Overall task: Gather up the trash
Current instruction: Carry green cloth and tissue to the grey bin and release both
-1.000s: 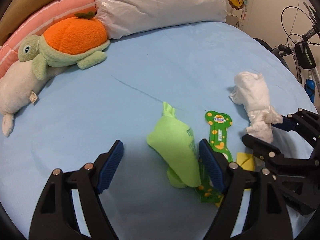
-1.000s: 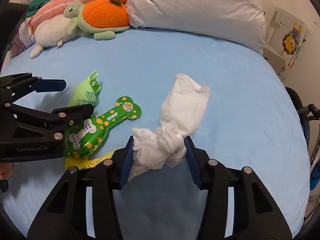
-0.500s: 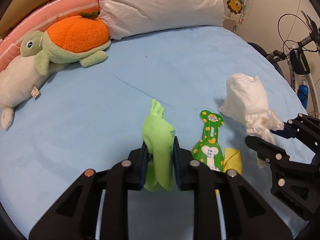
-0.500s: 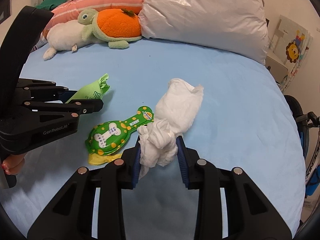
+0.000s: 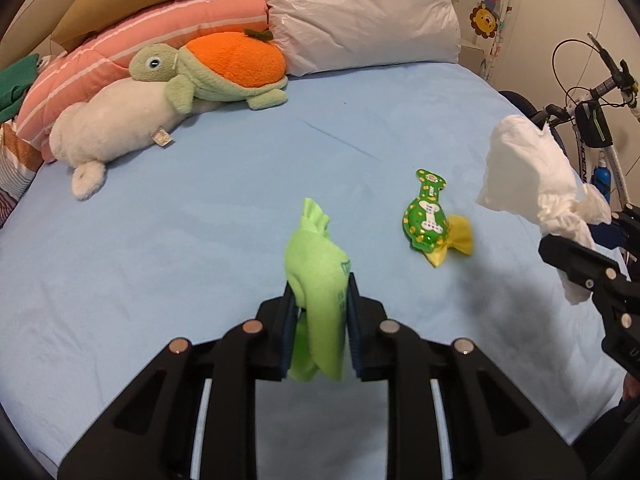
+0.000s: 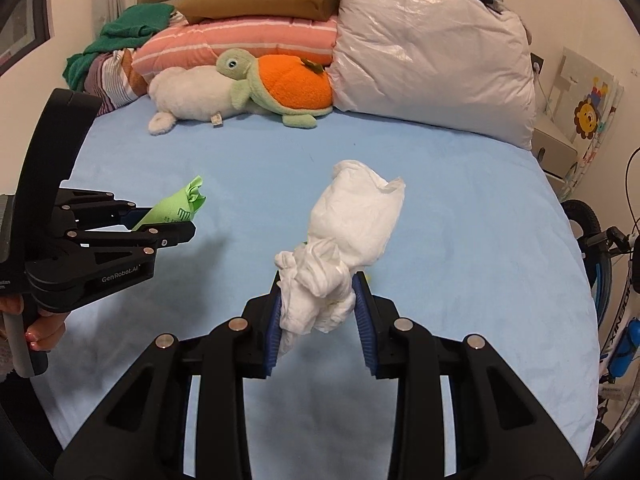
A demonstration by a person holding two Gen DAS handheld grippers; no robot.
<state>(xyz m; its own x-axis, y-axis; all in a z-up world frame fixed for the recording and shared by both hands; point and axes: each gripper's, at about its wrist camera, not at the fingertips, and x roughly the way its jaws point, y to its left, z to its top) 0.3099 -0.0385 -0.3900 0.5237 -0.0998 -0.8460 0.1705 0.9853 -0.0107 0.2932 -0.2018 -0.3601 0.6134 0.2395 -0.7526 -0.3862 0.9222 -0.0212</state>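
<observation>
only in left wrist view: green bone-print wrapper (image 5: 426, 216) lying on blue sheet (image 5: 200, 216). left gripper (image 5: 319, 312) pinching green packet (image 5: 318, 280), right gripper (image 6: 318, 304) pinching white tissue wad (image 6: 348, 232), both above sheet.

A crumpled light-green wrapper (image 5: 318, 280) hangs low in the frame's centre. A twisted white tissue wad (image 6: 344, 248) is at centre. A spotted green packet (image 5: 426, 216) lies flat right of centre on a yellow scrap (image 5: 458, 240).

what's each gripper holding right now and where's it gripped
The left gripper pinches the green wrapper across its lower half, its crimped end sticking up. The right gripper clamps the white tissue wad at its twisted lower end.
</observation>
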